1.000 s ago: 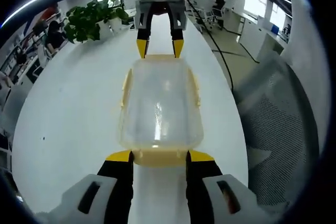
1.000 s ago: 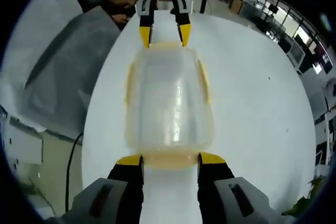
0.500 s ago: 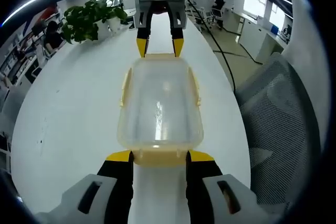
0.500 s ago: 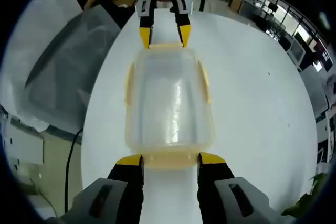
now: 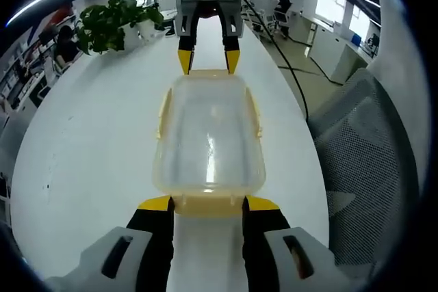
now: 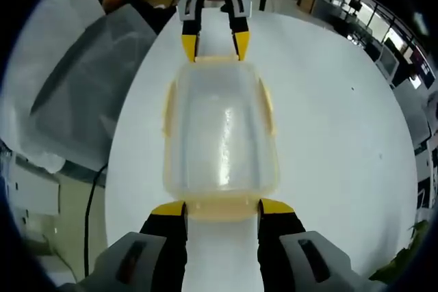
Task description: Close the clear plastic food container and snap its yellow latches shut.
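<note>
A clear plastic container (image 5: 209, 135) with its lid on lies lengthwise on the white table (image 5: 89, 135). Yellow latches (image 5: 163, 111) run along its long sides. My left gripper (image 5: 209, 203) is open, and its yellow-tipped jaws straddle the yellow latch at the near short end. My right gripper (image 5: 209, 63) stands open at the far short end, a jaw on either side of that end's latch. In the right gripper view the same container (image 6: 220, 135) lies between my right gripper (image 6: 222, 208) and my left gripper (image 6: 214, 49). I cannot tell whether the side latches (image 6: 265, 104) are snapped down.
A grey mesh chair (image 5: 369, 148) stands close to the table's edge, seen again as the chair (image 6: 75, 94). A potted plant (image 5: 113, 22) sits at the table's far end. A black cable (image 5: 291, 66) runs along the floor. Bare table (image 6: 342, 121) spreads to one side.
</note>
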Action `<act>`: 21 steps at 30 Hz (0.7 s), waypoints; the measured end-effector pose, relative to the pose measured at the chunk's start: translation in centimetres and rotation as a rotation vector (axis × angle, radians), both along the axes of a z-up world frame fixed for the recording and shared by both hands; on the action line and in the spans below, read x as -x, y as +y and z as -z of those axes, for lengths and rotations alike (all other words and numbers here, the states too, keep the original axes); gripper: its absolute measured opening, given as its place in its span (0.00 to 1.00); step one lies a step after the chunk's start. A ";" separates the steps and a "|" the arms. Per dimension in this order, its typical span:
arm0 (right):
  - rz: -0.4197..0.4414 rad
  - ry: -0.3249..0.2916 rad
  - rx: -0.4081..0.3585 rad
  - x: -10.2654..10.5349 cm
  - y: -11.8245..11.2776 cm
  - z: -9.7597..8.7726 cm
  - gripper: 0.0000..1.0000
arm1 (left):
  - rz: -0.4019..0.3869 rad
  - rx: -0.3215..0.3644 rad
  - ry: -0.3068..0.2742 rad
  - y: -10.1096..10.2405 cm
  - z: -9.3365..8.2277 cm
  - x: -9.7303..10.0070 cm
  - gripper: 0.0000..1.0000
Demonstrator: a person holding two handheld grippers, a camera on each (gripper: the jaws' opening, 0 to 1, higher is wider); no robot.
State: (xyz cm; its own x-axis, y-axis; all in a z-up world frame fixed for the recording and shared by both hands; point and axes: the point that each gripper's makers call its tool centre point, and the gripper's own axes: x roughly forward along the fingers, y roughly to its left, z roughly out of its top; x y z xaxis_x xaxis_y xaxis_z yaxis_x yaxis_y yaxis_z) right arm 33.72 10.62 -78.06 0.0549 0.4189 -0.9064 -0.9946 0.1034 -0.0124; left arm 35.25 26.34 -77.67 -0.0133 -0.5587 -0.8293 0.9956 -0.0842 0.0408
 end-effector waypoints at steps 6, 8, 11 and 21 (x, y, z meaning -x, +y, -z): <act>0.002 0.000 -0.010 0.0 0.0 0.0 0.39 | 0.002 0.007 0.010 0.0 -0.1 -0.1 0.38; 0.000 0.003 -0.011 -0.1 -0.1 0.0 0.39 | 0.000 0.008 0.013 0.0 0.0 -0.1 0.38; -0.007 0.005 -0.009 -0.1 -0.1 0.0 0.39 | -0.003 0.007 0.016 -0.1 0.0 -0.1 0.38; 0.013 0.026 -0.029 0.2 -0.3 0.1 0.41 | 0.002 0.012 0.016 0.0 0.4 0.3 0.41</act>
